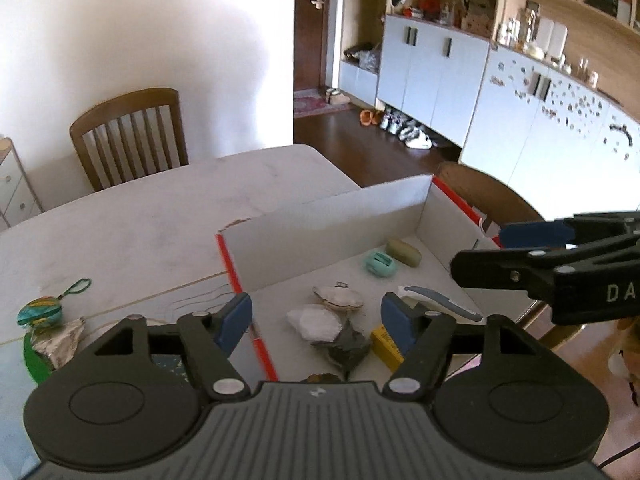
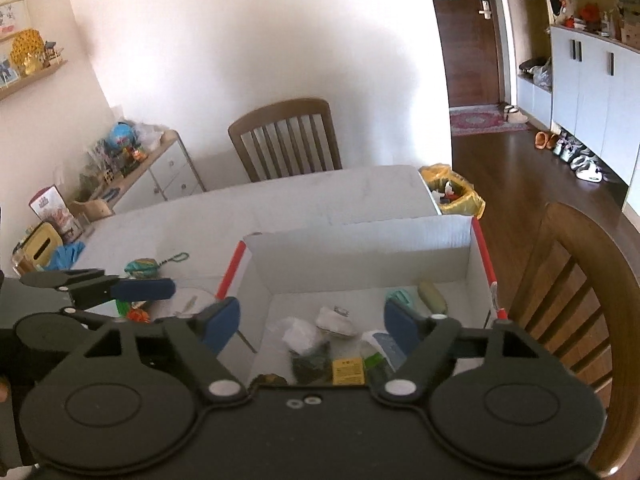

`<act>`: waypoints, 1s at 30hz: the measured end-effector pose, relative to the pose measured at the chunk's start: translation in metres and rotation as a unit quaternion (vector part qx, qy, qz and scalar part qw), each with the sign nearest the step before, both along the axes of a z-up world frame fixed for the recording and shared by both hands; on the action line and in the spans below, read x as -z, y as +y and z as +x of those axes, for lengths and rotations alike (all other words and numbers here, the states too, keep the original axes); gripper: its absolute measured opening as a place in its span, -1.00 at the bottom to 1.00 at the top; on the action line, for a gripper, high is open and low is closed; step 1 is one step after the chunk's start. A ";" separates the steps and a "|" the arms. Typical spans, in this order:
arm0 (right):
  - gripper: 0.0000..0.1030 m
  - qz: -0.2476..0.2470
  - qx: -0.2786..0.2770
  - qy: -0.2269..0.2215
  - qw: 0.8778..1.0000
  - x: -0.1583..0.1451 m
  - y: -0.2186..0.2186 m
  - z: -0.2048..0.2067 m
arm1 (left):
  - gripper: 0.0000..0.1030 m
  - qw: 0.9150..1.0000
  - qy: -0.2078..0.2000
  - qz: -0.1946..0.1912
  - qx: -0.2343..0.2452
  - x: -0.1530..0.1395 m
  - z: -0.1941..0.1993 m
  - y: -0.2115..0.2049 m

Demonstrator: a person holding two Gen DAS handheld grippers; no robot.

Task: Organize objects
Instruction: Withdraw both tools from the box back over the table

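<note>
A white cardboard box (image 1: 320,216) (image 2: 360,256) with red edges stands on the pale table (image 1: 140,220). In it lie a shell (image 1: 338,298), a white stone (image 1: 316,322), a dark grey rock (image 1: 348,346), a small yellow box (image 1: 384,342) (image 2: 348,370), a teal item (image 1: 380,264), an olive bar (image 1: 404,252) and a white-and-blue tube (image 1: 440,302). My left gripper (image 1: 315,320) hangs open above the box's near left part, holding nothing. My right gripper (image 2: 311,324) (image 1: 478,252) is open and empty over the box's right side. Left of the box lies a colourful pouch (image 1: 40,312) (image 2: 142,268) on a green cord.
A foil-wrapped item (image 1: 60,340) and a green sheet (image 1: 36,360) lie by the pouch. Wooden chairs stand at the far side (image 2: 286,140) and right (image 2: 572,300). A yellow bin bag (image 2: 456,192) sits past the table corner. A tissue box (image 2: 40,248) and blue gloves (image 2: 68,254) lie far left.
</note>
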State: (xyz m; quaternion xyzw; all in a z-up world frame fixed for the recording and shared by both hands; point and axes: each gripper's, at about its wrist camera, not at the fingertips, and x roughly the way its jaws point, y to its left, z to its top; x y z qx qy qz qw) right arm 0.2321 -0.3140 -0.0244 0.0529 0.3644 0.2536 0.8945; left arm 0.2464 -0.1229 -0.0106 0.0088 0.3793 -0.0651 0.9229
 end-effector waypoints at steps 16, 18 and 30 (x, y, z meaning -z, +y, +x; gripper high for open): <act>0.98 0.013 0.009 -0.021 1.000 -0.011 0.054 -0.037 | 0.63 0.999 -0.042 -0.003 -0.023 -0.020 -0.045 0.069; 0.98 0.013 0.007 -0.023 1.000 -0.012 0.065 -0.040 | 0.64 0.999 -0.045 -0.003 -0.023 -0.020 -0.051 0.078; 0.98 0.002 -0.024 -0.029 0.999 -0.015 0.141 -0.054 | 0.94 0.998 -0.044 -0.025 -0.044 -0.012 -0.070 0.154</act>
